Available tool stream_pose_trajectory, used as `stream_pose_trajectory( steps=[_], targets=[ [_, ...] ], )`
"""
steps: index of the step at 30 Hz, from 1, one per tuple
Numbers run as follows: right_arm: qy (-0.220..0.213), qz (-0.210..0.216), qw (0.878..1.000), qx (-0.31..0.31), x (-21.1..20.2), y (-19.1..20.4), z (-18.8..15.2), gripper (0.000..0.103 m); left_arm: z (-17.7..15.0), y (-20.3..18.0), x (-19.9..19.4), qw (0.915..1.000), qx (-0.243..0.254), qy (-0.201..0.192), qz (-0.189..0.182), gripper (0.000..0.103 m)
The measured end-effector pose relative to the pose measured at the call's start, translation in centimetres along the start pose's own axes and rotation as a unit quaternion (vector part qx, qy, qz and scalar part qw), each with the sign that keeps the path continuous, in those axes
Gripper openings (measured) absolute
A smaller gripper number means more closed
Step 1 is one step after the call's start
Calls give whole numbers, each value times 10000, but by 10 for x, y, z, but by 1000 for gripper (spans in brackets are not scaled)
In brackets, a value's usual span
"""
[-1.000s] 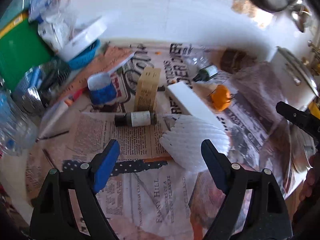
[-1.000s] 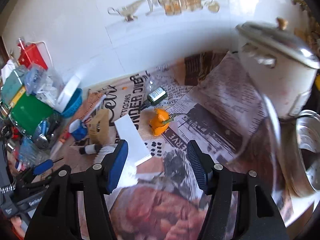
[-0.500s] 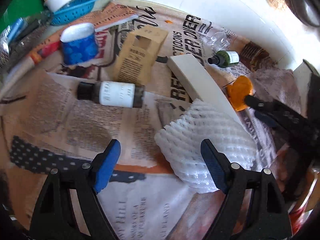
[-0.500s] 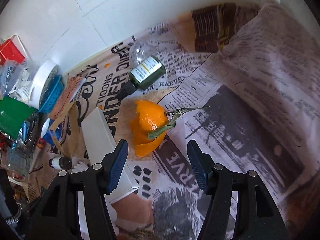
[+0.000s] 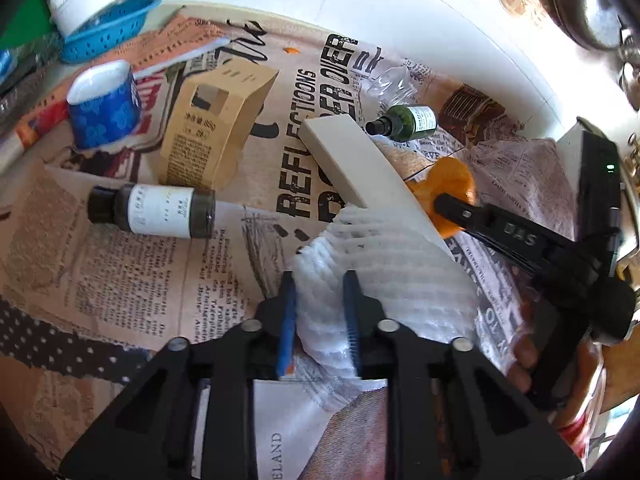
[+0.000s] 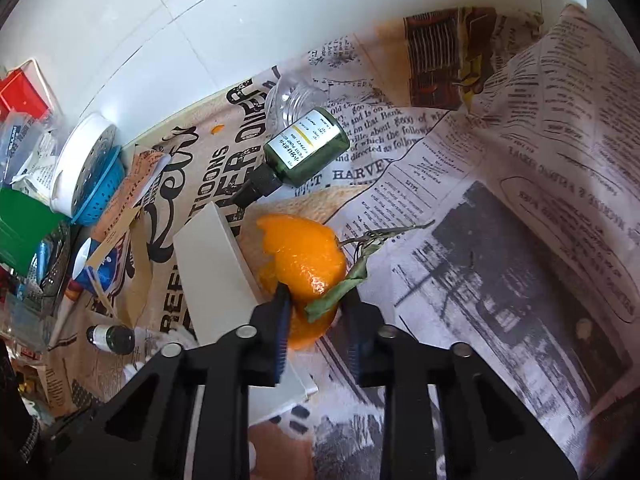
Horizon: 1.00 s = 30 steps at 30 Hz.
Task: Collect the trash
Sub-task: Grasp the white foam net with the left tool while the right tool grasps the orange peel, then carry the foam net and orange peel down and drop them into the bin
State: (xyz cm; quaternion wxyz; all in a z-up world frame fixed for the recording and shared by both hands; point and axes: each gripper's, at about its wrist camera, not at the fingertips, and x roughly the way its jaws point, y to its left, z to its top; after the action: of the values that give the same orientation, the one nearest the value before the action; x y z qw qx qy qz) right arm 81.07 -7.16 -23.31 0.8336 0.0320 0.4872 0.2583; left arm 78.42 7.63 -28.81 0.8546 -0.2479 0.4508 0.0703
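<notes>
A white foam fruit net (image 5: 400, 264) lies on the newspaper in the left wrist view. My left gripper (image 5: 319, 296) is closing on its near edge, and the blue pads pinch the foam between them. In the right wrist view an orange peel (image 6: 304, 252) with a stem and green leaf lies beside a flat white box (image 6: 212, 264). My right gripper (image 6: 316, 304) is closing on the peel, which sits pressed between its pads. The left wrist view also shows a right gripper finger (image 5: 460, 210) against the peel (image 5: 448, 178).
A green bottle (image 6: 308, 152) lies behind the peel. A brown bottle with a white label (image 5: 156, 210), a cardboard box (image 5: 212, 124) and a blue cup (image 5: 102, 108) lie at left. A blue basket (image 5: 108, 36) stands near the white wall. Newspaper (image 6: 500, 240) covers the counter.
Both grippers came down toward the counter with jaws wide. Now the left jaws have closed on the foam net and the right jaws on the orange peel.
</notes>
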Motion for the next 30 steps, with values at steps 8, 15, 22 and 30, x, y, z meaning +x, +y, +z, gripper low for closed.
stream_pose_trajectory(
  steps=[8, 15, 22, 30],
  targets=[
    [-201, -86, 9998, 36, -46, 10, -18, 15, -4, 0, -48, 9990, 292, -320, 120, 17],
    [-519, -115, 9986, 0, -97, 42, -39, 15, -11, 11, -117, 9946, 664, -783, 177, 17],
    [-911, -133, 9957, 91, -148, 98, -84, 15, -32, 41, -183, 9891, 999, -1082, 64, 17],
    [-1238, -175, 9916, 325, -184, 165, -157, 15, -82, 100, -256, 9820, 1463, -1190, -60, 17]
  ],
)
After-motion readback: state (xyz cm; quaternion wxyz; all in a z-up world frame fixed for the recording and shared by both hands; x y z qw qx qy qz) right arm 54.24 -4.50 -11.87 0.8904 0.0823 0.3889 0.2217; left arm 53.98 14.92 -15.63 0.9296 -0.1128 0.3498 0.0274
